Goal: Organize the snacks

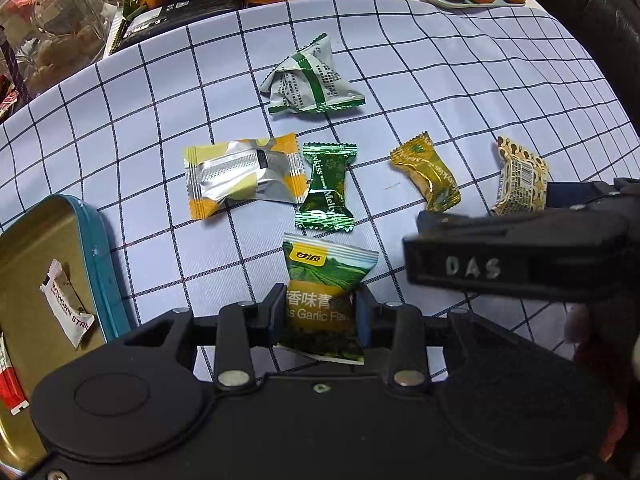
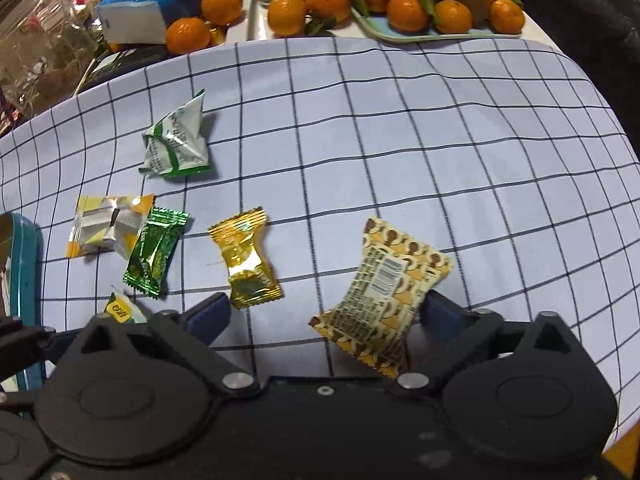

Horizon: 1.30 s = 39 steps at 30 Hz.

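Checked blue-and-white cloth covers the counter (image 2: 400,128), with mandarins (image 2: 408,12) heaped on a tray along its far edge. Over this cloth the left claw (image 1: 320,308) points steeply down with its two fingers partly closed on the green garlic-flavour snack packet (image 1: 326,292), pads pressing the packet's sides at about its middle, the yellow logo end sticking out ahead. Just left of that claw sits the teal-rimmed tin (image 1: 102,264), gold inside, with a white hawthorn strip wrapper (image 1: 66,306) lying in it and a red-and-white packet at its near edge. The right claw (image 2: 324,316) stands wide open: its blue-padded fingers are spread far apart, and the cream packet printed with brown figures (image 2: 384,292) lies tilted between them, close against the right finger, though whether it touches that pad cannot be told. The left finger ends just beside the gold candy (image 2: 246,260). Further out on the cloth, the dark green candy (image 1: 326,188) lies overlapping the edge of the silver-and-yellow packet (image 1: 240,176), and beyond those, nearer the middle of the cloth, sits the crumpled white-and-green pouch (image 1: 312,80), well apart from the rest. Past the cloth on the left are clear jars, a dark box and a blue-and-white tissue pack (image 2: 160,4).
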Available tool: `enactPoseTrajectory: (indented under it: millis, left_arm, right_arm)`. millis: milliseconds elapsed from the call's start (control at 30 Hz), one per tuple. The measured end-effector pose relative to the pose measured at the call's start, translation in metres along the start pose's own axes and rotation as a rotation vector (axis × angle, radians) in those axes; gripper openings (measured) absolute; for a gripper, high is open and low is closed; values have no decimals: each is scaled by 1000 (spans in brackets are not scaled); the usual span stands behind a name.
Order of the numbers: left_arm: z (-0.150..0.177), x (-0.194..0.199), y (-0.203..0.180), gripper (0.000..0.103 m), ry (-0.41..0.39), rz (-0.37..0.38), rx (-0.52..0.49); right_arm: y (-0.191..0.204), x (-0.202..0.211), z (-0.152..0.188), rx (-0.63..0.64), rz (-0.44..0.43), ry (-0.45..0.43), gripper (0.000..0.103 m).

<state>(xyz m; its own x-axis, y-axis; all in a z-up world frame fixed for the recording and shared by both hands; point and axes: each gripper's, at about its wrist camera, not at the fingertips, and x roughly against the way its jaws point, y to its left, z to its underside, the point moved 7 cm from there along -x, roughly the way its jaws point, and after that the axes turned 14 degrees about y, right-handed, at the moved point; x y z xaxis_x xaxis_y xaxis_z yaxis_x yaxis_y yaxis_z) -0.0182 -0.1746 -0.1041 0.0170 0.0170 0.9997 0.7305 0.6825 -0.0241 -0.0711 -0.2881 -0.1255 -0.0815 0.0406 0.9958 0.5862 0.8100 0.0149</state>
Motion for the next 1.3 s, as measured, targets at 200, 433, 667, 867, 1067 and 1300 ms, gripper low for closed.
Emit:
enactPoseTrajectory:
  millis: [200, 433, 667, 867, 1067, 1300]
  left_arm:
    - [0, 0, 0, 50, 1, 21, -1]
    - [-1, -2, -2, 53, 3, 34, 1]
    - [-1, -1, -1, 67, 1, 108, 15]
    - [-3, -1, -5, 74, -2, 118, 25]
    - [-3, -4, -10, 80, -13, 97, 10]
    - [-6, -1, 3, 57, 2, 80, 66]
  right_arm:
    - [2, 0, 1, -10, 28, -23, 103]
    - [-4, 4, 2, -122, 29, -165, 103]
    - [-3, 1, -5, -82, 46, -93, 103]
    - [-3, -1, -7, -69, 33, -63, 103]
    - [-4, 0, -6, -54, 28, -50, 103]
    - [-29, 12, -5, -113, 11, -6, 44]
